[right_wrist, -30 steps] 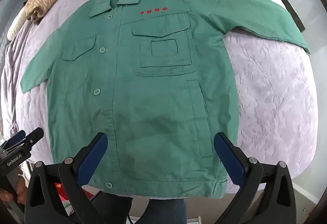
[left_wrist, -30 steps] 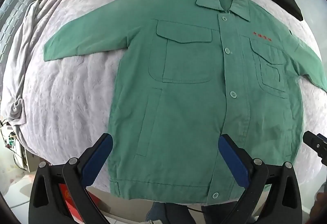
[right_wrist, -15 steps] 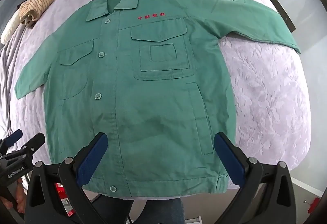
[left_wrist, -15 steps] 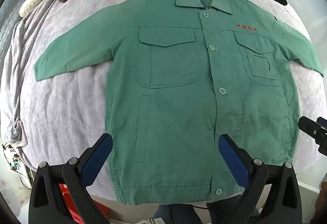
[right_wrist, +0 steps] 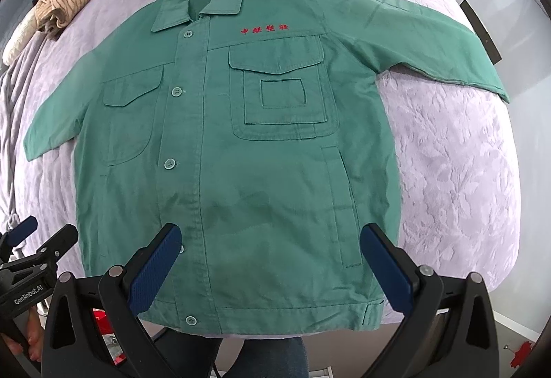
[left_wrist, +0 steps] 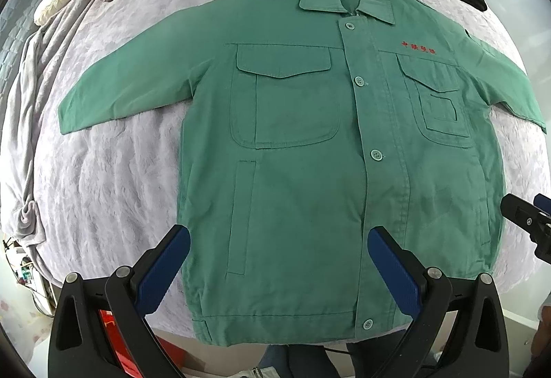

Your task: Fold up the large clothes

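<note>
Green work jacket (left_wrist: 303,171) flat ahead, collar far, hem near me.
L gripper (left_wrist: 279,261) & R gripper (right_wrist: 270,257) both agape, empty; L nearer left sleeve (left_wrist: 127,92).

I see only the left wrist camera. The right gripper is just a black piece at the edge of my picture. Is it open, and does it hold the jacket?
Observer: The right gripper is open. Its pads are wide apart with nothing between them, and the green jacket lies flat in front of it.
Operator: Is there something near the sleeve on that side?
Observer: Yes, a dark flat strip lies at the bed's edge, just beyond that sleeve.
Operator: And on the floor there?
Observer: A small red thing lies on the floor past the bed's near corner. I cannot tell what it is.
</note>
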`<act>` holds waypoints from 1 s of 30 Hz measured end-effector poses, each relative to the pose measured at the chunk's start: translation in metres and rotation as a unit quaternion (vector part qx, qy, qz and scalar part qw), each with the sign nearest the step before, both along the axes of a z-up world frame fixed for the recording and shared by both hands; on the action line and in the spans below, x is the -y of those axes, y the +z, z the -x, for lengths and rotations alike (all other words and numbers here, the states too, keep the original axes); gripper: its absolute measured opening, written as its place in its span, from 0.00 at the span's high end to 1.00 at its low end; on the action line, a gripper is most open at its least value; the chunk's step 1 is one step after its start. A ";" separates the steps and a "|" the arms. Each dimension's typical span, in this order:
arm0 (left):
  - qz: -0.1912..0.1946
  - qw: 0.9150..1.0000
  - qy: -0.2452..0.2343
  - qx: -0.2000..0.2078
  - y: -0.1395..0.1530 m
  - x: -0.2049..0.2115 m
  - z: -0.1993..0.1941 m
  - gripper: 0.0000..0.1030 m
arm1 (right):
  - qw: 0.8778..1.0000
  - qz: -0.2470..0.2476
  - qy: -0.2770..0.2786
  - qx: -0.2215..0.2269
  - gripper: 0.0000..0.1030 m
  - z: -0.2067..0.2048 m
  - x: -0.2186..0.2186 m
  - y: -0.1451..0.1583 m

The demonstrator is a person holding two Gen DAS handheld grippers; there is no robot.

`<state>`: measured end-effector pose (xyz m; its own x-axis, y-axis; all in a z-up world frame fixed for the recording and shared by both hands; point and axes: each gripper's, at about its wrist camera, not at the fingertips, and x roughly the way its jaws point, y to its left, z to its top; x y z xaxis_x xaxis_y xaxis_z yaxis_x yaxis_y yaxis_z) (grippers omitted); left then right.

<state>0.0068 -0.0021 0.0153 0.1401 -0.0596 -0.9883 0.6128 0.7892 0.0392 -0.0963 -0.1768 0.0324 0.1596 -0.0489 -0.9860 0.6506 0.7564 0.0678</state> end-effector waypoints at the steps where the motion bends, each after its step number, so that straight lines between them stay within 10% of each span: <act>1: 0.000 1.000 0.000 0.000 0.000 0.000 0.000 0.00 | 1.000 0.001 0.001 0.000 0.00 -0.001 0.000 0.000; 30: -0.001 1.000 0.001 -0.001 0.001 0.002 -0.001 0.00 | 1.000 0.009 0.011 0.003 0.00 -0.005 -0.001 0.003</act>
